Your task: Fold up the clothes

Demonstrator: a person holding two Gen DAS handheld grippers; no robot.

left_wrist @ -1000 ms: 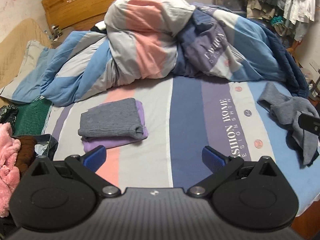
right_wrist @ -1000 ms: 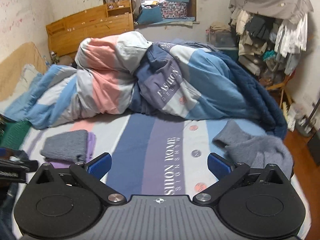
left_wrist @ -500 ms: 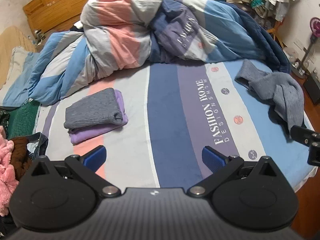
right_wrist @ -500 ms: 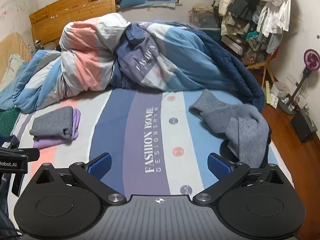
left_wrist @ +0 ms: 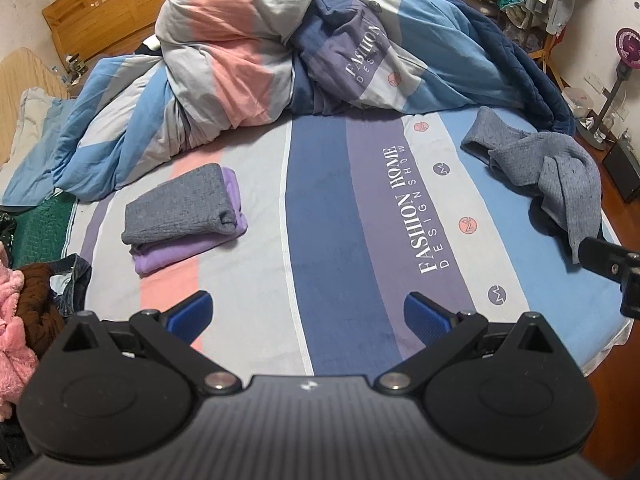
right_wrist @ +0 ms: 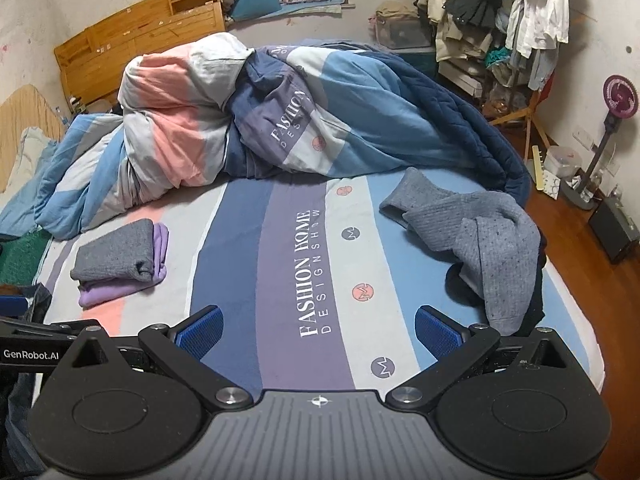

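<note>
Both hand-held grippers, left [left_wrist: 306, 314] and right [right_wrist: 318, 330], hang spread wide and empty above the striped bed sheet [right_wrist: 240, 240]. Crumpled grey knit sweater [right_wrist: 476, 236] sits right; I'd drag it centre and flatten first.

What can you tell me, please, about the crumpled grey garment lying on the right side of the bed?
The grey garment is a soft, ribbed or waffle-textured knit, blue-grey with tiny dark flecks. It lies unfolded and bunched on the light-blue stripe of the bed sheet, near the bed's right edge. One tube-like part, probably a sleeve, points toward the heaped duvet; another hangs toward the near edge, with something dark beneath. Neither tool touches it.
</note>
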